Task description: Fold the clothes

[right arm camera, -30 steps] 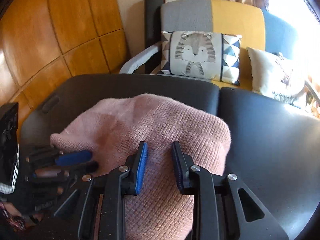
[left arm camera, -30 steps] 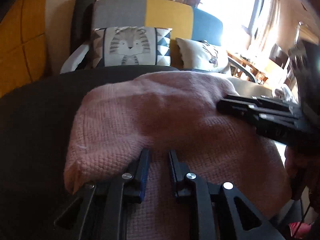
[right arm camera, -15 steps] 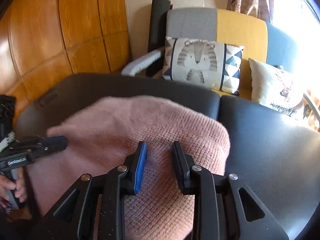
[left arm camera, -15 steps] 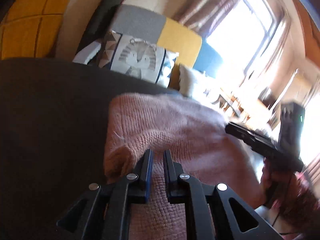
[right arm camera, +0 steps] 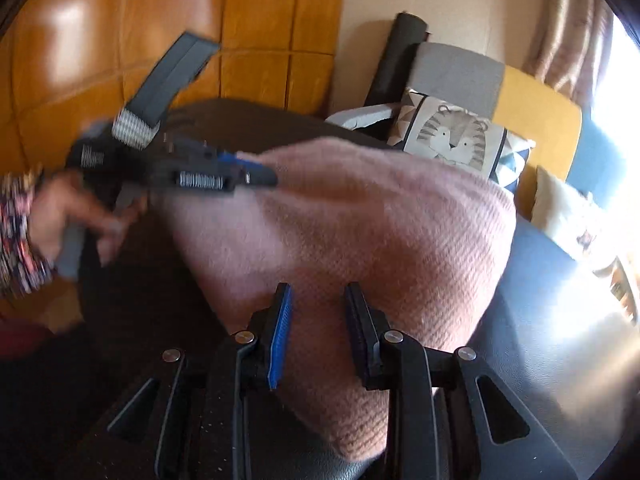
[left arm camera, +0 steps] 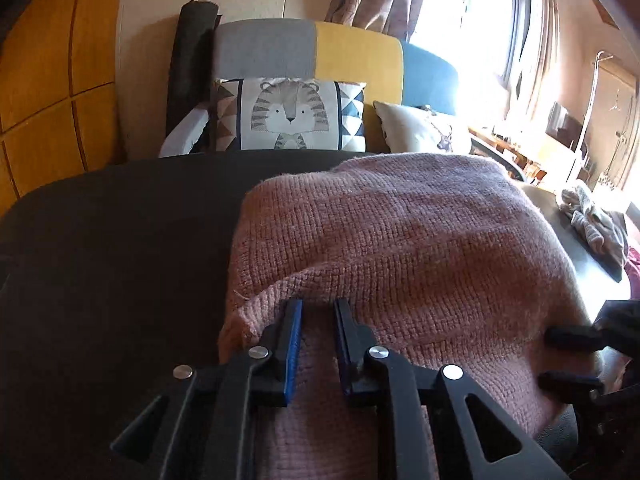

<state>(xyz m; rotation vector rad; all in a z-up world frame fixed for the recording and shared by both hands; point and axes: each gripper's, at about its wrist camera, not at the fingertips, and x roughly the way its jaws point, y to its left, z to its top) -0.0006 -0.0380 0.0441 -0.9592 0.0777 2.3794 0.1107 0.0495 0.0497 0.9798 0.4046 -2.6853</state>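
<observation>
- Left gripper point(left arm camera: 316, 344) fingers opening, sweater point(left arm camera: 400, 248) fold between them.
- Right gripper point(right arm camera: 316, 332) has swung and rolled, pinching sweater; hem now dragged over the surface point(left arm camera: 112, 240), mid-fold.

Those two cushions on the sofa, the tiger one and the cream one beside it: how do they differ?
The tiger cushion bears a large striped tiger face between triangle-patterned bands; the cream cushion is plain but for a small deer drawing. The tiger cushion shows nearly whole; the cream cushion's lower edge hides behind the pink knitted sweater. Both sit on the sofa.
</observation>
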